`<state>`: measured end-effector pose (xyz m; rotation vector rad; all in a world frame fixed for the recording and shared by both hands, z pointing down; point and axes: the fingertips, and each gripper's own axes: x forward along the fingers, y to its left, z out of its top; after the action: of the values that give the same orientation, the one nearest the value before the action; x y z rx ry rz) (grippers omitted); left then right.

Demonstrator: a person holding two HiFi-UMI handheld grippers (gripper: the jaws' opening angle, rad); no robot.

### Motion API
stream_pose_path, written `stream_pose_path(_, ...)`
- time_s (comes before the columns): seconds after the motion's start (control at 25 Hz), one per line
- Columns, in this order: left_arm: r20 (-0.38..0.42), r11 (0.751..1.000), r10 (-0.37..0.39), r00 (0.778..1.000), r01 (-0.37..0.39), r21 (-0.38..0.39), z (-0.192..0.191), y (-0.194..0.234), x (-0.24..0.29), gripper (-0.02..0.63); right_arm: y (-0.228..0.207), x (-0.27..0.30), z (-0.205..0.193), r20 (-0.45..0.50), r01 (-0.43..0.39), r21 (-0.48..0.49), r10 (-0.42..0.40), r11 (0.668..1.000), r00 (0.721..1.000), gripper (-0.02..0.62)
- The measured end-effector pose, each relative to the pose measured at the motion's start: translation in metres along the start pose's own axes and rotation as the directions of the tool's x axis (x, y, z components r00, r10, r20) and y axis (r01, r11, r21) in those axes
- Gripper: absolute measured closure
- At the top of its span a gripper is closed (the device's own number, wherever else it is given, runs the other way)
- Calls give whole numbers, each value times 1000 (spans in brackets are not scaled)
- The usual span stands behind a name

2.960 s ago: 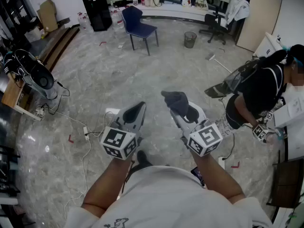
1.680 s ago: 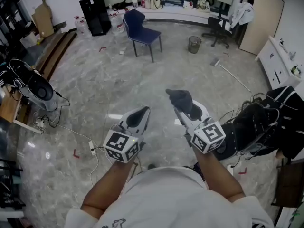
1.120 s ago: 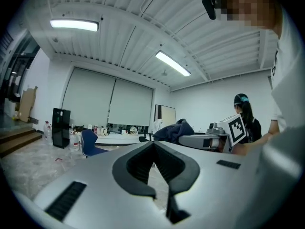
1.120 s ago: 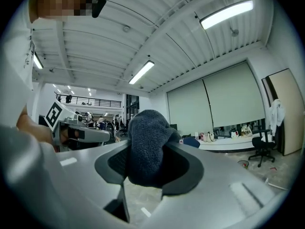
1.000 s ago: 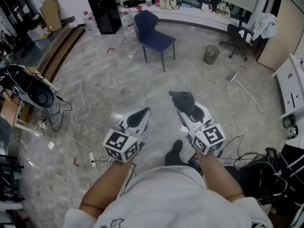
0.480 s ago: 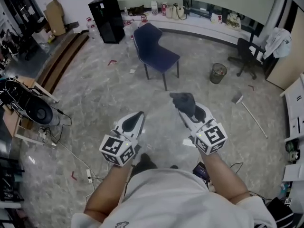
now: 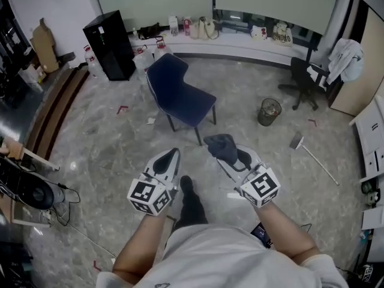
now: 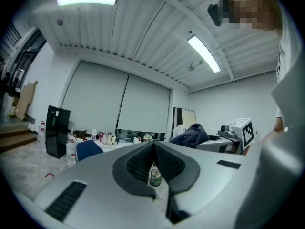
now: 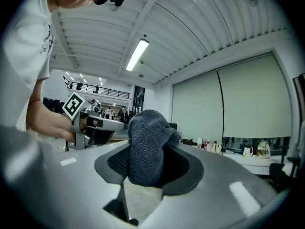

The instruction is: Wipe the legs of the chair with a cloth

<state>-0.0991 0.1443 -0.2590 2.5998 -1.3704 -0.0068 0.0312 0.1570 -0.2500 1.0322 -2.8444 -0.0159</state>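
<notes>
1. Holding two grippers out level over the marble floor (image 7: 102,143), a person in a white shirt (image 7: 228,263) stands with one dark shoe (image 7: 187,186) forward.
2. At the person's left, the left gripper (image 7: 173,153) has its jaws closed together at the tips, with nothing between them (its own view shows only the distant room through the slit below).
3. At the right, the right gripper (image 7: 231,158) is clamped on the dark grey cloth (image 7: 219,144), which bunches up above the jaws.
4. Just beyond both grippers, the blue chair (image 7: 180,95) stands upright on its thin dark legs (image 7: 199,138); the cloth is near them but apart, touching none.
5. Farther right sit a mesh waste bin (image 7: 269,110) and a long-handled tool (image 7: 313,156) lying on the floor.
6. At the back, a black cabinet (image 7: 110,47) stands at left, a window ledge (image 7: 240,45) carries bottles and bags, and an office chair (image 7: 305,80) holds a white garment (image 7: 351,56).
</notes>
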Motion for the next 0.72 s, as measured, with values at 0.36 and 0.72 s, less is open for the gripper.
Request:
stream_pose_path(0.36,19,992,-126,992,125,26,33,211,230,600,-177,239,-22,-26,52,25,-51,998,998,440)
stream_pose_path(0.72,-27,989,-146,989,146,-28,-75,280,389,601,-294,310,-175,-157,-3,93,17,996,987,439)
